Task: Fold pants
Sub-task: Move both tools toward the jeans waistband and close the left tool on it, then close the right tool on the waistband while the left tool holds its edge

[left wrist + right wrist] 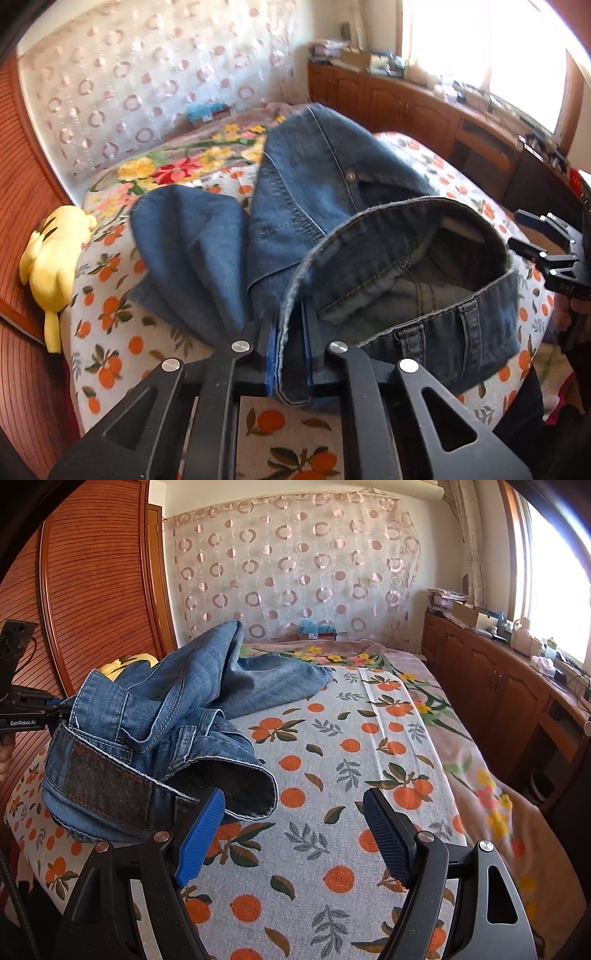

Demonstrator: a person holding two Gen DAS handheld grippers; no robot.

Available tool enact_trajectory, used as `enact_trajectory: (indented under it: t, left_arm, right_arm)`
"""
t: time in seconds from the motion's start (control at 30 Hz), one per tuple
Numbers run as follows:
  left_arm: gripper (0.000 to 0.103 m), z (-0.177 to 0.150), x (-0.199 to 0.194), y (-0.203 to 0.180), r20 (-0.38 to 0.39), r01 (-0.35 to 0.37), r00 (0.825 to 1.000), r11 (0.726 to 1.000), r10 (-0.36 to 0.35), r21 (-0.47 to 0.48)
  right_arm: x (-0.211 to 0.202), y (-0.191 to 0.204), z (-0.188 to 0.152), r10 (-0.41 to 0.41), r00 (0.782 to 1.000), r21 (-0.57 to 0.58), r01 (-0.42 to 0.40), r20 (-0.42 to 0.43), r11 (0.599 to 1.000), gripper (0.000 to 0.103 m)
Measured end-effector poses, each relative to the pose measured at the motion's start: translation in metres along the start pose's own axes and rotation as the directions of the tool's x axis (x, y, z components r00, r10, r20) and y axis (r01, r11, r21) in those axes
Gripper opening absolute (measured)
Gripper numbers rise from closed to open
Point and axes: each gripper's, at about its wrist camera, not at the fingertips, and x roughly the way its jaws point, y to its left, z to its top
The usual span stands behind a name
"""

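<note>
The left wrist view looks steeply down, very close over the jeans on the bed. The right wrist view looks along the bed from its near end toward the curtain. Both share jeans, bed and curtain.

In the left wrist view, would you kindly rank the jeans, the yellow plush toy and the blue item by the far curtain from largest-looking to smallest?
1. jeans, by far the largest.
2. yellow plush toy.
3. blue item, smallest, though it lies farthest from the camera, so its true size is unsure.
</note>
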Motion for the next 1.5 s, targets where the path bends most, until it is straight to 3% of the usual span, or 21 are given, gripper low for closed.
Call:
enact_trajectory:
  t: [0.33,0.57,0.77,0.83,0.9,1.1,1.3,1.33,1.4,1.5]
  left_arm:
    - [0.005,-0.042,-0.040,-0.006,0.050,-0.006,0.999,1.000,0.007,-0.020]
    - [0.005,-0.041,-0.041,-0.006,0.058,-0.001,0.998,1.000,0.001,-0.005]
    - [0.009,-0.037,-0.042,-0.006,0.063,-0.008,0.998,1.000,0.008,0.000]
    - [0.016,-0.033,-0.045,-0.006,0.072,0.000,0.997,1.000,0.000,0.004]
    - [0.021,-0.029,-0.048,-0.006,0.082,0.007,0.997,1.000,-0.008,0.013]
    - [0.034,-0.008,-0.044,-0.009,0.085,-0.004,0.996,0.998,-0.002,0.063]
    - [0.035,0.007,-0.024,-0.016,0.024,0.036,0.999,0.993,-0.039,0.109]
    - [0.034,0.006,-0.022,-0.017,0.014,0.040,0.999,0.993,-0.042,0.111]
    - [0.017,0.005,-0.021,-0.021,0.007,0.042,0.999,0.992,-0.043,0.119]
    - [0.006,0.005,-0.027,-0.026,0.015,0.028,0.999,0.992,-0.030,0.126]
  right_arm:
    - [0.014,-0.005,0.010,0.022,0.999,-0.004,-0.022,-0.023,1.000,0.079]
    - [0.039,-0.005,0.017,0.046,0.995,-0.049,-0.051,-0.093,0.998,0.078]
    - [0.053,-0.004,0.023,0.095,0.985,-0.075,-0.107,-0.147,0.991,0.051]
    - [0.057,-0.003,0.025,0.106,0.982,-0.091,-0.121,-0.156,0.988,0.029]
    - [0.059,0.001,0.025,0.110,0.980,-0.116,-0.130,-0.164,0.985,0.014]
    - [0.055,-0.001,0.025,0.121,0.982,-0.113,-0.139,-0.148,0.984,0.008]
    - [0.041,-0.003,0.024,0.126,0.986,-0.106,-0.138,-0.113,0.985,0.006]
    - [0.038,-0.004,0.024,0.134,0.986,-0.104,-0.144,-0.103,0.984,0.005]
    - [0.031,-0.006,0.024,0.145,0.986,-0.102,-0.153,-0.084,0.983,0.003]
    - [0.021,-0.007,0.024,0.163,0.985,-0.089,-0.168,-0.057,0.982,0.002]
